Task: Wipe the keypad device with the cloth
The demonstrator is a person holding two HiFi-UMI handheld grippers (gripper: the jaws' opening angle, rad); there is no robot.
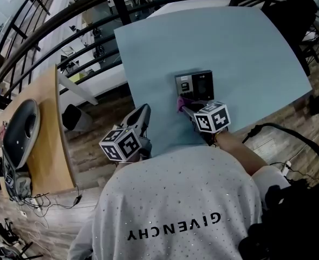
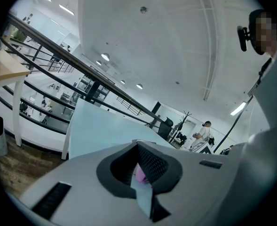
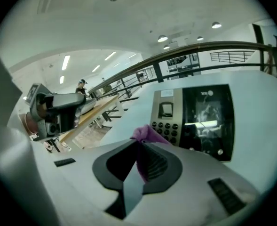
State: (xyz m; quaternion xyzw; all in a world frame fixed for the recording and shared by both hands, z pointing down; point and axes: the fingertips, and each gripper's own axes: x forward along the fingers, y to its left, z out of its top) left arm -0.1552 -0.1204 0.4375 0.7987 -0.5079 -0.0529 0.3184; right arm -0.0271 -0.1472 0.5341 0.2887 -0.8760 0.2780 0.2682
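Observation:
The keypad device, black with a grey keypad half, lies flat on the light blue table. My right gripper is shut on a purple cloth at the device's near left corner. In the right gripper view the cloth sticks out of the shut jaws, just in front of the keypad buttons. My left gripper hovers at the table's left edge, apart from the device, jaws together with nothing clearly between them. A pink speck shows through their slit.
A wooden desk with a dark oval object stands to the left, across a strip of wood floor. Black railings run behind the table. Cables and black gear lie to the right. The left gripper shows in the right gripper view.

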